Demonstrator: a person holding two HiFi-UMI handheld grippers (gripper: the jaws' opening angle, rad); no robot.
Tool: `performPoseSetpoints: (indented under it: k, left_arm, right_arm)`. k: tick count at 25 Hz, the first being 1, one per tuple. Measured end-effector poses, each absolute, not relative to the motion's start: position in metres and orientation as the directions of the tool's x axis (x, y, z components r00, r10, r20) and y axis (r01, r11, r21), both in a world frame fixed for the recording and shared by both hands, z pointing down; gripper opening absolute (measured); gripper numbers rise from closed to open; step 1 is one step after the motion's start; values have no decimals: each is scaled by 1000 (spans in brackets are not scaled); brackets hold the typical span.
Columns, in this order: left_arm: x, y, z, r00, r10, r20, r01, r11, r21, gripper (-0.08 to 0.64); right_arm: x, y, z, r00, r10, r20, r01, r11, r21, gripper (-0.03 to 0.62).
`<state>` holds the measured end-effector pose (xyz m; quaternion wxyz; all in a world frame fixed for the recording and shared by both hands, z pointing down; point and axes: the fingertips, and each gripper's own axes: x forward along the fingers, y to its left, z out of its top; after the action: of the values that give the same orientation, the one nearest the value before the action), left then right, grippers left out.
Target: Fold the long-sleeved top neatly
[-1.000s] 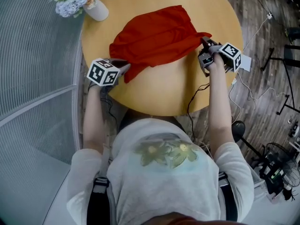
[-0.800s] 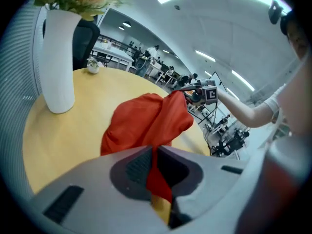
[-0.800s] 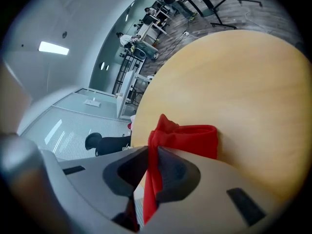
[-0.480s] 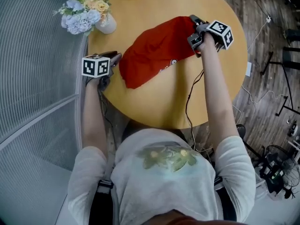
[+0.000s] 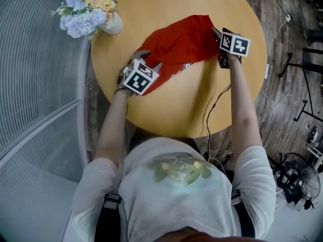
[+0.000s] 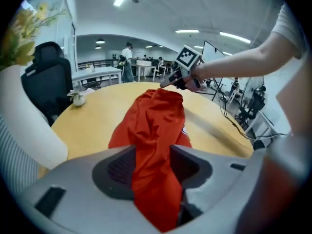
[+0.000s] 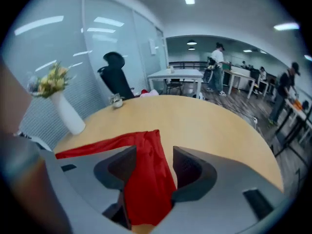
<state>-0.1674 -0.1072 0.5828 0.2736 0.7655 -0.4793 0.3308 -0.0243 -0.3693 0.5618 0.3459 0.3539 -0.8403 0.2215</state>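
Head view: red long-sleeved top (image 5: 176,44) lies bunched in a narrow band on the round wooden counter (image 5: 176,105). Its long axis runs diagonally, near-left to far-right.

- Left tool (image 5: 149,60) sits at the near-left end, right tool (image 5: 217,34) at the far-right end. The garment spans straight from one to the other, and each hand is nearest its own end.
- Left gripper view: the jaws have just been opening and now stand spread. A fold of red cloth lies loose between them, and the top stretches away toward the other tool.
- Right gripper view: these jaws have also just been opening and are spread wide. Cloth is draped between them, with bare counter showing on one side.
- My read: both ends are let go and the band is laid down. Any next fold would go across that diagonal.
- Containers: white vase (image 5: 112,23) at the far-left rim holds flowers (image 5: 86,11), apart from the top.
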Motion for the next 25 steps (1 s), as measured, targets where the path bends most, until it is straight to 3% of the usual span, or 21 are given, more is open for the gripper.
performPoseSetpoints:
  k: [4, 5, 7, 9, 10, 15, 22, 25]
  left_arm:
    - [-144, -131, 605, 268, -519, 811, -902, -431, 23, 196]
    - [-145, -134, 611, 227, -514, 827, -901, -433, -22, 196]
    - [-150, -137, 617, 161, -511, 844, -900, -427, -87, 162]
    - [-150, -133, 608, 180, -526, 831, -904, -421, -71, 64]
    - [-146, -128, 597, 220, -542, 811, -905, -424, -39, 54]
    - [-115, -96, 527, 433, -627, 647, -864, -494, 100, 47]
    - [-106, -71, 506, 459, -636, 620, -853, -511, 109, 47]
    - [-143, -87, 513, 479, -641, 600, -875, -407, 264, 48]
  right_arm:
    - [-29, -361, 581, -477, -387, 789, -693, 718, -67, 209]
    - [-27, -361, 580, -473, -400, 785, -696, 716, -55, 93]
    - [-25, -360, 571, -488, -432, 758, -698, 715, -42, 37]
    - [-24, -354, 556, -540, -450, 711, -687, 724, -63, 31]
    - [-23, -349, 546, -574, -457, 680, -680, 728, -84, 30]
    - [20, -318, 492, -669, -549, 502, -695, 701, -160, 29]
    - [44, -313, 473, -710, -556, 432, -661, 738, -137, 29]
    - [0, -340, 465, -729, -529, 434, -617, 782, -83, 29]
